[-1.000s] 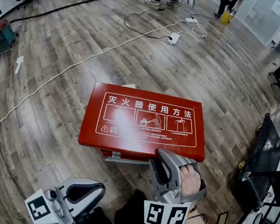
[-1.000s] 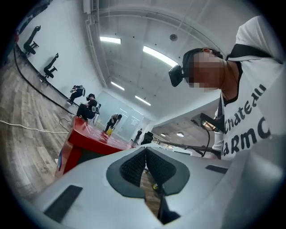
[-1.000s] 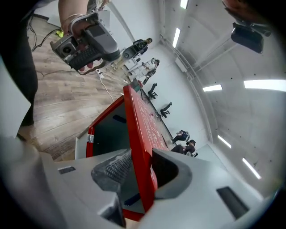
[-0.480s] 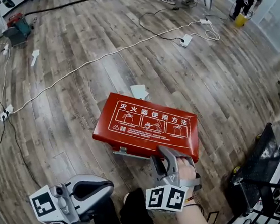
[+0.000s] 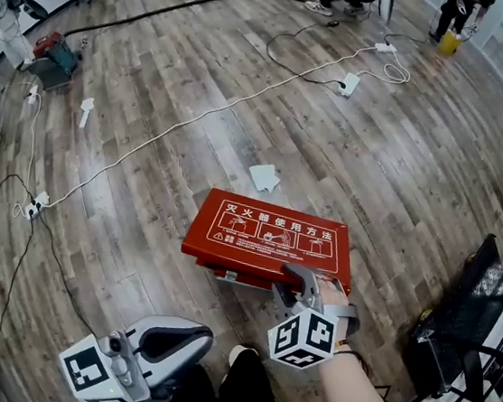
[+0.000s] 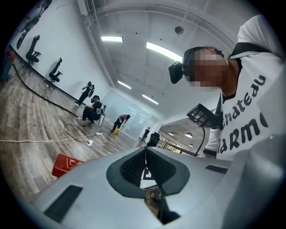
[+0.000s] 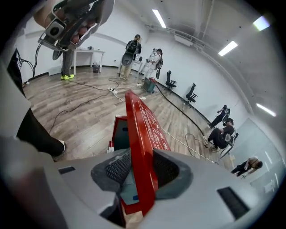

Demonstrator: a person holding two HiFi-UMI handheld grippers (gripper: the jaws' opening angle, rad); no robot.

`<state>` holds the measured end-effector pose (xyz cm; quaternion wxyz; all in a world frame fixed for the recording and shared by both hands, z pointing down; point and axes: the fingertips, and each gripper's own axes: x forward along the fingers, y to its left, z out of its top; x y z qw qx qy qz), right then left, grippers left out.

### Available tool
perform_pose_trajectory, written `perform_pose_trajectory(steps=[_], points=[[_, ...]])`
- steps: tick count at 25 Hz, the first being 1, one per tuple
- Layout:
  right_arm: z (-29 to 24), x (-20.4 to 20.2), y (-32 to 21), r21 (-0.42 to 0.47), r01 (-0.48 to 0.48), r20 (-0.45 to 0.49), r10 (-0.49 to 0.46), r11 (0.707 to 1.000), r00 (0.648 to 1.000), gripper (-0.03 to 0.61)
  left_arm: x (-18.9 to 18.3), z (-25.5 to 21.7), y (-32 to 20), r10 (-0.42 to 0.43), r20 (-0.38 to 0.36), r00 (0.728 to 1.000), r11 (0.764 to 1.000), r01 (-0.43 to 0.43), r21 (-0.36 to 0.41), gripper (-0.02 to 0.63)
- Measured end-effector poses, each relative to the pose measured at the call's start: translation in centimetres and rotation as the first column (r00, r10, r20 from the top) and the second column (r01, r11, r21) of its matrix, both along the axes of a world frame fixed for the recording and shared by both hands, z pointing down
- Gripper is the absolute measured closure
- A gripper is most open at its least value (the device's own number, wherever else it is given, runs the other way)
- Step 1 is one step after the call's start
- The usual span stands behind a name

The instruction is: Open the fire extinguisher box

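The red fire extinguisher box (image 5: 224, 275) stands on the wooden floor, and its lid (image 5: 270, 237) with white print is lifted at the front edge. My right gripper (image 5: 298, 286) is shut on that front edge near the right corner. In the right gripper view the lid (image 7: 142, 134) runs edge-on between the jaws of my right gripper (image 7: 140, 174), with the box's inside (image 7: 117, 132) showing to its left. My left gripper (image 5: 201, 337) hangs low at the near left, apart from the box, shut on nothing. The left gripper view shows my left gripper (image 6: 145, 154) and the box (image 6: 65, 164) far off.
A white cable (image 5: 179, 123) crosses the floor to a power strip (image 5: 348, 84). A scrap of paper (image 5: 263, 177) lies just behind the box. A black case (image 5: 466, 304) stands at the right. People and office chairs are at the far end of the room.
The view has drawn back, so the box looks smaller. My right gripper has kept hold of the lid's front edge as it came up. The left gripper has barely moved.
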<state>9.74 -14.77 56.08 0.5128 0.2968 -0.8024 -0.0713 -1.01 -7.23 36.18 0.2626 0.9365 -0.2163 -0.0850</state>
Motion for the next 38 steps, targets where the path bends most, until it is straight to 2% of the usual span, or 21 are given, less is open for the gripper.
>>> perform_pose_trajectory(steps=[4, 8, 11, 14, 19, 26, 38], points=[[-1.4, 0.0, -0.9, -0.027, 0.001, 0.018, 0.000, 1.000, 1.000, 0.433, 0.5, -2.4, -1.4, 0.001, 0.003, 1.000, 0.999, -0.001, 0.037, 0.603], [-2.4, 0.4, -2.0, -0.068, -0.005, 0.046, 0.009, 0.998, 0.999, 0.433, 0.7, -2.5, -2.7, -0.008, 0.014, 1.000, 0.998, 0.007, 0.065, 0.603], [-3.0, 0.5, -2.8, -0.124, 0.001, 0.071, 0.008, 0.992, 0.997, 0.433, 1.1, -3.0, -4.0, 0.018, 0.016, 1.000, 0.997, -0.019, 0.068, 0.603], [-3.3, 0.5, -2.9, -0.170, 0.009, 0.087, 0.006, 0.985, 0.996, 0.433, 1.7, -3.0, -4.7, 0.064, 0.056, 0.996, 0.993, -0.070, 0.095, 0.603], [-4.2, 1.0, -4.2, -0.220, -0.018, 0.098, 0.041, 0.975, 0.994, 0.433, 1.7, -3.7, -7.7, 0.117, 0.041, 0.992, 0.988, -0.121, 0.098, 0.603], [-5.1, 1.2, -6.0, -0.284, -0.037, 0.101, 0.068, 0.958, 0.993, 0.432, 0.6, -3.9, -12.7, 0.112, 0.052, 0.992, 0.986, -0.118, 0.121, 0.603], [-6.1, 1.9, -8.5, -0.382, -0.034, 0.131, 0.091, 0.923, 0.987, 0.433, -0.5, -4.2, -16.1, 0.139, 0.057, 0.989, 0.984, -0.145, 0.105, 0.603]])
